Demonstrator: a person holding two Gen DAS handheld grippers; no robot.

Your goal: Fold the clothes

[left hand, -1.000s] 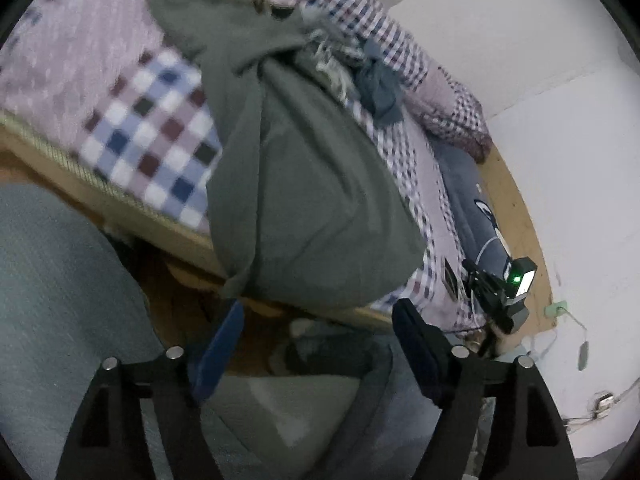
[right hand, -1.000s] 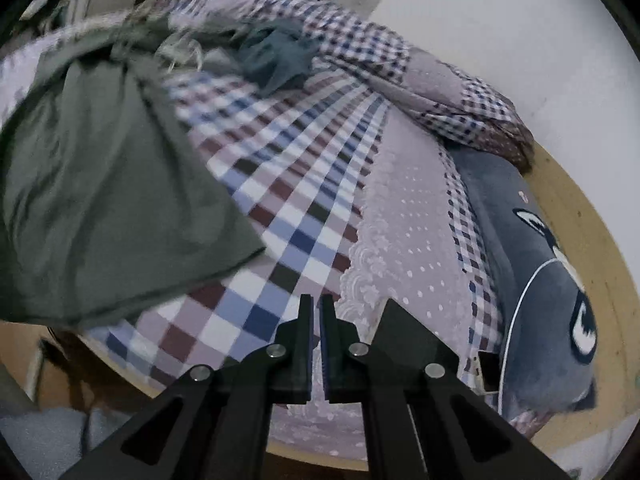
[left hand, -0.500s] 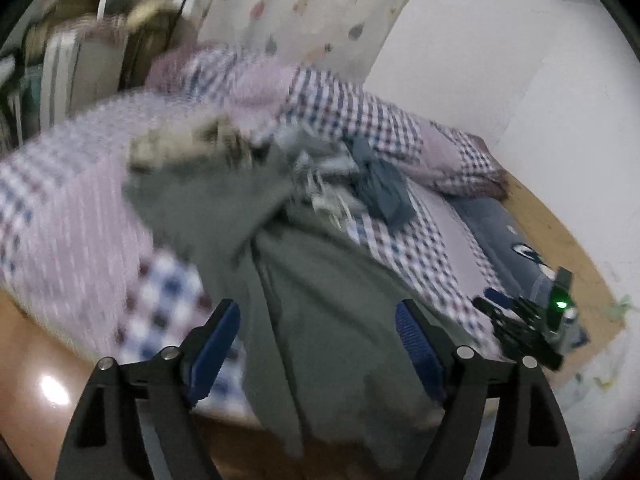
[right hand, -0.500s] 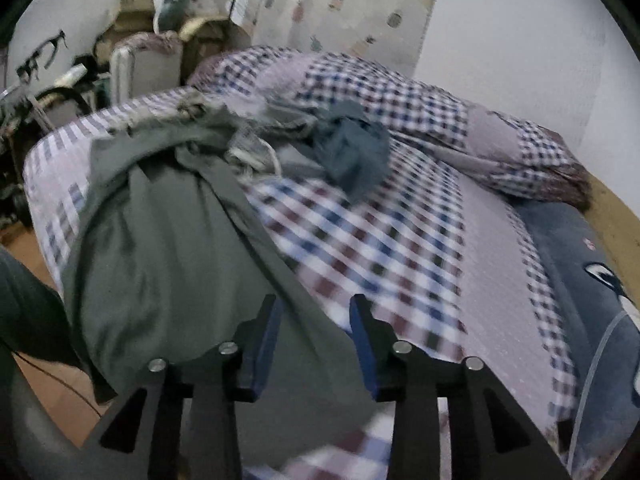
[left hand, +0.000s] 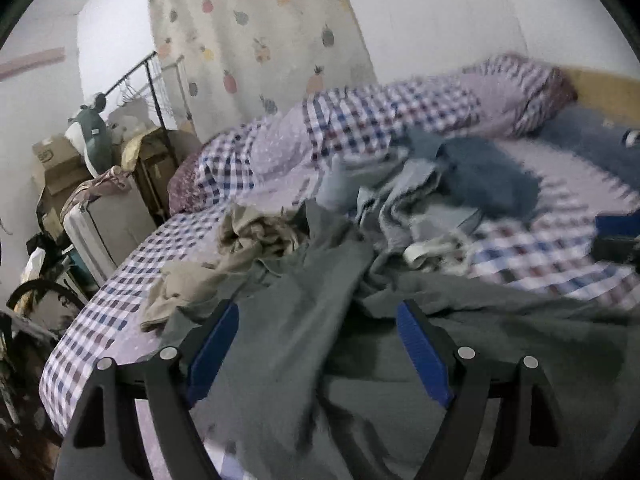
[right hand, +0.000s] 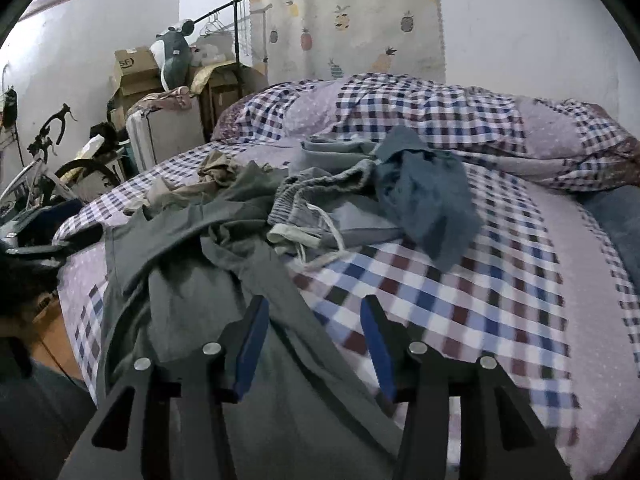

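Both hand-held grippers, left (left hand: 316, 344) and right (right hand: 310, 344), were spread wide, gripping nothing. The grey-green garment (right hand: 240, 280) lay rumpled and soft on the checked bed (right hand: 500, 300), beside a crumpled blue cloth (right hand: 428, 200) and beige fabric (left hand: 248, 240).

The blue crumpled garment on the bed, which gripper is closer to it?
Right, probably. The right gripper hovers open at the grey-green garment, the blue garment ahead to its right. The left gripper, open, sits farther left.
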